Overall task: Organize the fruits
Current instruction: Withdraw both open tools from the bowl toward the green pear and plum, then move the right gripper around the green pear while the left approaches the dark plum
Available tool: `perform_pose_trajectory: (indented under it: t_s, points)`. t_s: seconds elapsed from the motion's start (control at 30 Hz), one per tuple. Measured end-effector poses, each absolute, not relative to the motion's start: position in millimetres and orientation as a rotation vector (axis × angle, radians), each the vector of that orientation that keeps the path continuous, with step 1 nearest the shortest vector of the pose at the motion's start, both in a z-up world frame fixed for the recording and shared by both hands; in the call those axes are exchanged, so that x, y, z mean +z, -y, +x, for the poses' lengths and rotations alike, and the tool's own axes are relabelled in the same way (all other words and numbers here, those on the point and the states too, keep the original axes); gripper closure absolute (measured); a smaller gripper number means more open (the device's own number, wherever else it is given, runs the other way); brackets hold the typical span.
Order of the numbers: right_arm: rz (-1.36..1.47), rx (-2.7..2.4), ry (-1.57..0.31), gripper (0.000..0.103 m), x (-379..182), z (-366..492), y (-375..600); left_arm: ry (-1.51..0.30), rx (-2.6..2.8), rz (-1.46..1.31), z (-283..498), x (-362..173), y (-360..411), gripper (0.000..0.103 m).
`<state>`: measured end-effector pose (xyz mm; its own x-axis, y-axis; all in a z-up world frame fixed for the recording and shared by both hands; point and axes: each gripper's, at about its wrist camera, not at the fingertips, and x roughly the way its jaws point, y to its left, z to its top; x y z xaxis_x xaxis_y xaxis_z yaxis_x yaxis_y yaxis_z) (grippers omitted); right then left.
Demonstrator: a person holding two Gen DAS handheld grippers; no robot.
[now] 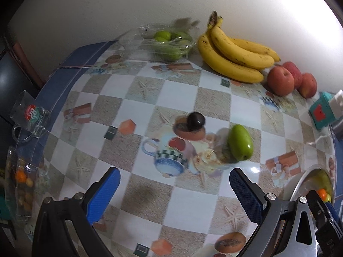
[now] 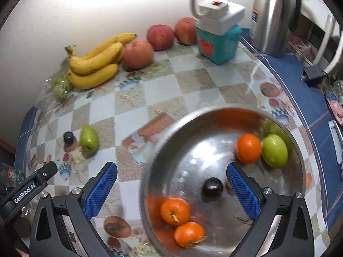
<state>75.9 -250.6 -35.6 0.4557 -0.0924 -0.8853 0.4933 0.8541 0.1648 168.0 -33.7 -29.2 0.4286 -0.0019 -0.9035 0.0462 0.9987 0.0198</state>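
A green fruit (image 1: 240, 142) and a small dark fruit (image 1: 195, 121) lie on the patterned table, ahead of my open, empty left gripper (image 1: 174, 178). Both also show in the right wrist view, the green fruit (image 2: 88, 138) and the dark fruit (image 2: 68, 138). My right gripper (image 2: 171, 175) is open and empty above a steel bowl (image 2: 193, 141). The bowl holds three oranges (image 2: 175, 211), a green fruit (image 2: 274, 151) and a dark fruit (image 2: 212, 187).
Bananas (image 1: 231, 51), red apples (image 1: 280, 81) and a clear box of green fruits (image 1: 169, 42) stand along the back wall. A teal and white box (image 2: 216, 38) and a steel flask (image 2: 272, 15) stand at the back right. A glass mug (image 1: 30, 117) sits at the left edge.
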Motion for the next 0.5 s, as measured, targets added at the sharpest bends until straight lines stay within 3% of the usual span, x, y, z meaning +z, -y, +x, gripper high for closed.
perform_pose_trajectory:
  t_s: [0.5]
  points:
    - [0.416, -0.19, -0.946, 0.001, -24, 118, 206, -1.079, -0.078, -0.119, 200, -24, -3, 0.001]
